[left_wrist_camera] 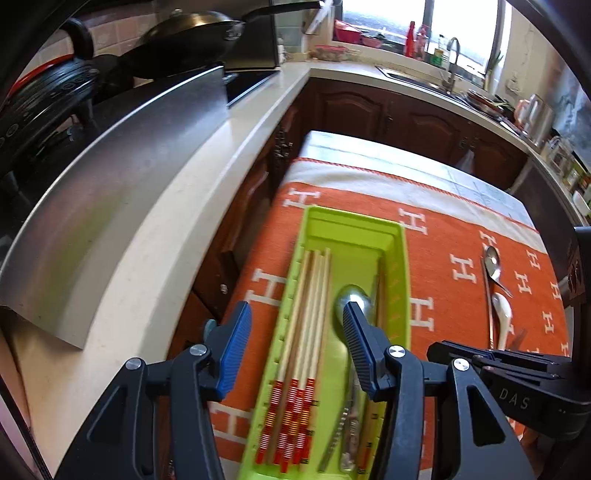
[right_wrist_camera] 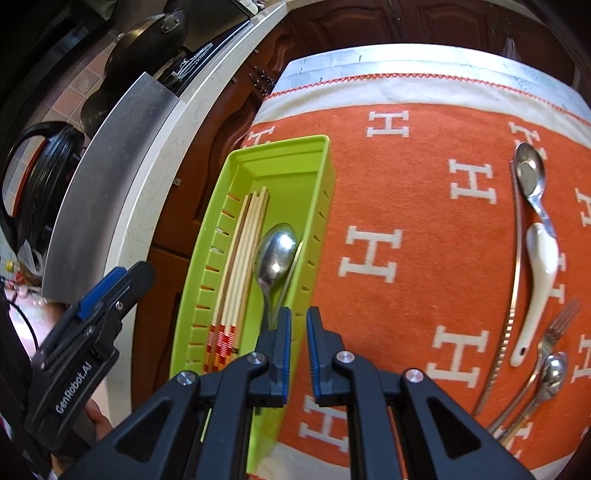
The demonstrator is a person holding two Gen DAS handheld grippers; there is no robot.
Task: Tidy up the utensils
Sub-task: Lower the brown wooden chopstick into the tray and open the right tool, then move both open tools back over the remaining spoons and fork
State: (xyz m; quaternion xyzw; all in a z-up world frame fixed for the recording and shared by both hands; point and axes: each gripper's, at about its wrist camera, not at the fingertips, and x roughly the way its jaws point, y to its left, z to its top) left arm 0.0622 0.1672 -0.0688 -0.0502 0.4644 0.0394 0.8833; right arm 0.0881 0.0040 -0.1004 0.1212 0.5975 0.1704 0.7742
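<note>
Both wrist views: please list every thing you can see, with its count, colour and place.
tray: one, lime green, on cloth's left side
cloth: one, orange with white H letters, over table
chopsticks: several, pale wood with red-patterned ends, in tray
metal spoon: one, silver, in tray
loose cutlery: two metal spoons, white spoon, fork, serrated knife, on cloth at right
pan: one, dark, on counter
left tongs: open, over tray
right tongs: almost shut, empty

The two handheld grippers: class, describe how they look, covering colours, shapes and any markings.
Both are matte black plastic with angular linkage arms that have triangular cut-outs and round silver pivot bolts. The jaws carry ribbed blue pads. The left gripper bears white lettering "GenRobot.AI" on its body, seen in the right wrist view; the right gripper shows pale letters "DAS" in the left wrist view.
</note>
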